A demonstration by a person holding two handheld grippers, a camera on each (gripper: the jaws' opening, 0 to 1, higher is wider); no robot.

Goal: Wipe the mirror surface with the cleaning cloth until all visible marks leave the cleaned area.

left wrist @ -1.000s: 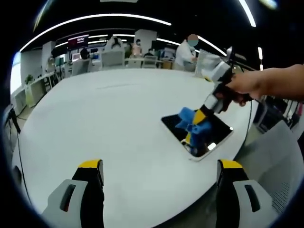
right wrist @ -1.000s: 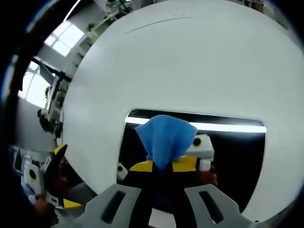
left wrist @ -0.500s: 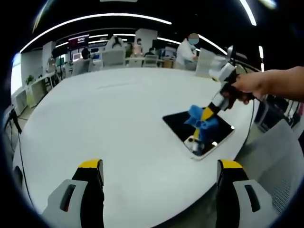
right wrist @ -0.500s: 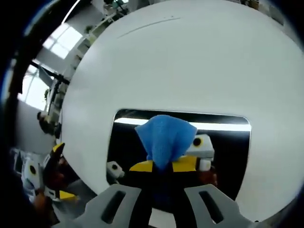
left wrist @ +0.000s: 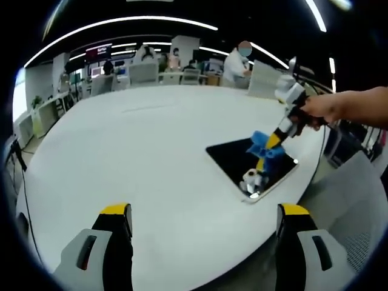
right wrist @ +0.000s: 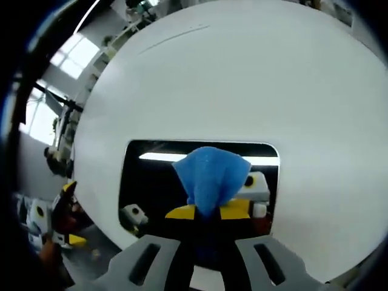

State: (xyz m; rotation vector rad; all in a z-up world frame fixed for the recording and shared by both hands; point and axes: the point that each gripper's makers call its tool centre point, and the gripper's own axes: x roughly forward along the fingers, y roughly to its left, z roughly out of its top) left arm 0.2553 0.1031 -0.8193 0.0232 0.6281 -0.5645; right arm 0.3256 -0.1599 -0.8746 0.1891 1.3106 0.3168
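Note:
A rectangular mirror (left wrist: 233, 162) with a pale frame lies flat on the big white table (left wrist: 139, 163), near its right edge. My right gripper (left wrist: 267, 149) comes in from the right, held by a hand (left wrist: 318, 109), and is shut on a blue cleaning cloth (left wrist: 262, 142) just over the mirror's far right part. In the right gripper view the cloth (right wrist: 211, 176) stands bunched up between the yellow-tipped jaws, over the dark mirror (right wrist: 151, 182). My left gripper (left wrist: 203, 212) hangs open over the table's near edge, well short of the mirror.
Beyond the table (right wrist: 242, 79) are office desks, chairs (left wrist: 142, 73) and people (left wrist: 236, 60) at the back. The table edge (left wrist: 285, 206) drops off close behind the mirror on the right. The left gripper (right wrist: 51, 224) appears at the lower left of the right gripper view.
My right gripper has carried the cloth across the mirror toward its far right side. The mirror has slid left in the right gripper view. The left gripper has stayed put.

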